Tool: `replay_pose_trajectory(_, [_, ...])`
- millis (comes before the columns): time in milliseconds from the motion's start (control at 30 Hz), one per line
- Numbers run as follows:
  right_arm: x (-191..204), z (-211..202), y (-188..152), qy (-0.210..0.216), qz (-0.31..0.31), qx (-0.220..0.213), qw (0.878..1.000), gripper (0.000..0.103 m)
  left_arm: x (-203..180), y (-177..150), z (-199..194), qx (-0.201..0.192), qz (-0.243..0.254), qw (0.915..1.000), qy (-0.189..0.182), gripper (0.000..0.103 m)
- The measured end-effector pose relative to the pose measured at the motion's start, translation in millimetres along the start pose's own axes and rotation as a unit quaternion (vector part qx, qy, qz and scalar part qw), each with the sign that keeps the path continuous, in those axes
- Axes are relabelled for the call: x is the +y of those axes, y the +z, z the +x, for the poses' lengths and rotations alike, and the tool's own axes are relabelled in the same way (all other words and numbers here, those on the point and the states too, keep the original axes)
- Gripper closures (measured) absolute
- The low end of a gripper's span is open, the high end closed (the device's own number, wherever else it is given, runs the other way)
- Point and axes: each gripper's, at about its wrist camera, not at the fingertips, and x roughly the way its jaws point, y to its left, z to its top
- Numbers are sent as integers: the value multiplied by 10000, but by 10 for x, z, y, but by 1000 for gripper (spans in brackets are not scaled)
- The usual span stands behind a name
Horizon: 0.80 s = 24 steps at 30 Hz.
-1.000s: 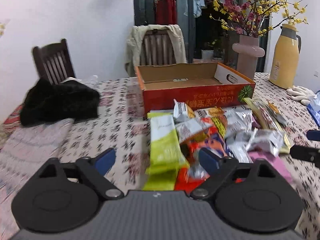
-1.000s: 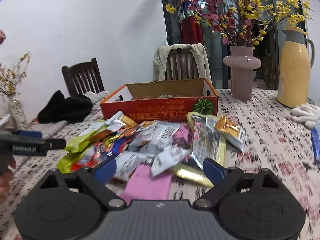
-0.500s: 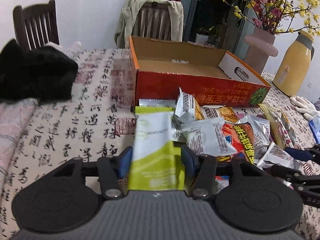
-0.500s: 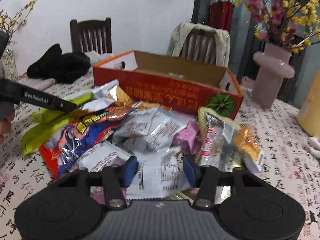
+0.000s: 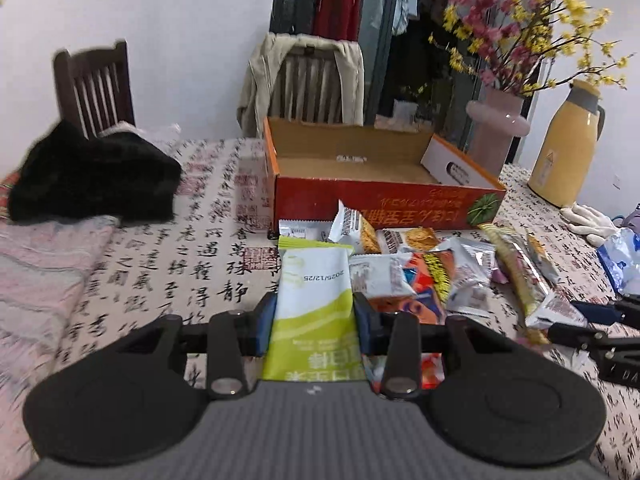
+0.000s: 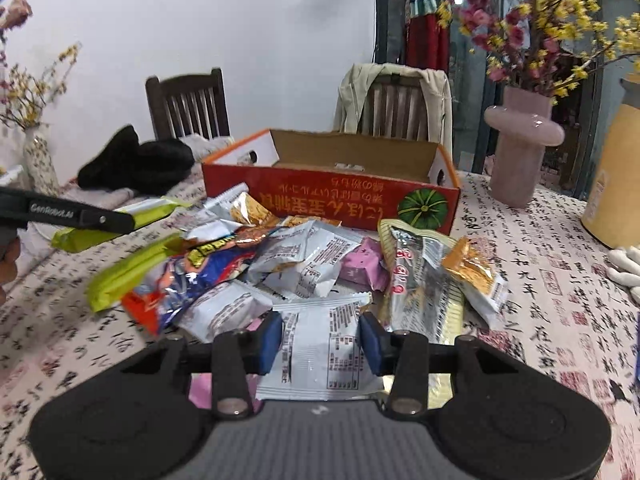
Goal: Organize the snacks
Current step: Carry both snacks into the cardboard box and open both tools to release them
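Observation:
A pile of snack packets (image 6: 304, 264) lies on the table in front of an open red cardboard box (image 5: 384, 192), which also shows in the right wrist view (image 6: 332, 196). My left gripper (image 5: 314, 320) is shut on a green and white packet (image 5: 314, 292) and holds it lifted; it also shows in the right wrist view (image 6: 120, 220). My right gripper (image 6: 320, 340) is shut on a white and silver packet (image 6: 320, 344) at the near edge of the pile. The box is empty.
A pink vase of flowers (image 6: 520, 148) and a yellow thermos (image 5: 568, 148) stand at the right. White gloves (image 5: 588, 220) lie by the thermos. A black garment (image 5: 92, 176) lies at the left. Two chairs (image 5: 312, 84) stand behind the table.
Both grippers came down onto the pile and closed, the left on the green and white packet, the right on the white and silver packet. The left has since lifted its packet.

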Motion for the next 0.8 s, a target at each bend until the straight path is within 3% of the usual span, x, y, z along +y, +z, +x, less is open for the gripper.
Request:
replay_pose_trajectory(233, [-132,-341,-75,49,118,-295,9995,61,-181,-41,-336,-241,48,9996,147,63])
replay_pose_trajectory(433, [-325,-540,153,354,367,-599,9969,61,-281,264,-329,-554,135,9978,345,62])
replay_pose_trajectory(633, [-631,-557,988,775,383,-967,9916,61,-219,1048,5,-795,11,9958,449,62])
replay_pose_trajectory(800, [-937,62,1802,775,563,-830,9919,61,-185,1715,741,-539,-164,9972,494,62])
